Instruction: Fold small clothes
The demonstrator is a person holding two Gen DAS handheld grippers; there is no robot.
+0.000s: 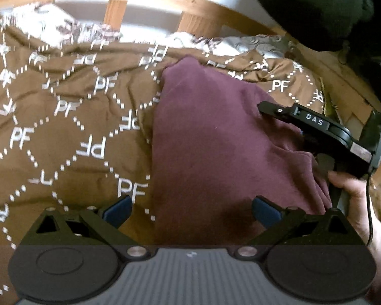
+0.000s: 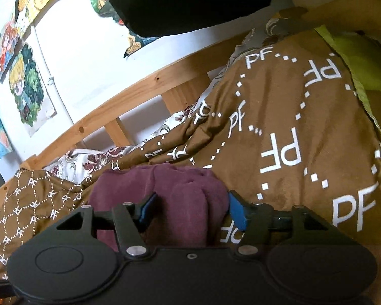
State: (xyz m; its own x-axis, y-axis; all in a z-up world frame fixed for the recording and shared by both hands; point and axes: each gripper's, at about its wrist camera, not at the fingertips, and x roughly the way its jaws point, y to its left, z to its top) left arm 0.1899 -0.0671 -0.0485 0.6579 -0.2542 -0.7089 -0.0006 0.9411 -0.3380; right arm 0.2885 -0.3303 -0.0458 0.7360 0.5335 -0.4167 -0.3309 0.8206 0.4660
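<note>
Maroon garment (image 1: 210, 137) lies bunched on the brown bedspread (image 1: 63, 117), partly folded at best. Left tongs (image 1: 191, 209) stand apart above its near edge. Right tongs (image 2: 190, 209) apart, cloth between, unclamped. Squaring remains.

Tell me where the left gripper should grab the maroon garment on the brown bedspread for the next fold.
Probably the near left edge of the maroon garment, where it lies flat on the brown bedspread. Come in low from the left, one pad sliding under the hem. The left gripper is open and already straddles that edge. The right side is bunched, with the right gripper open around a fold.
</note>
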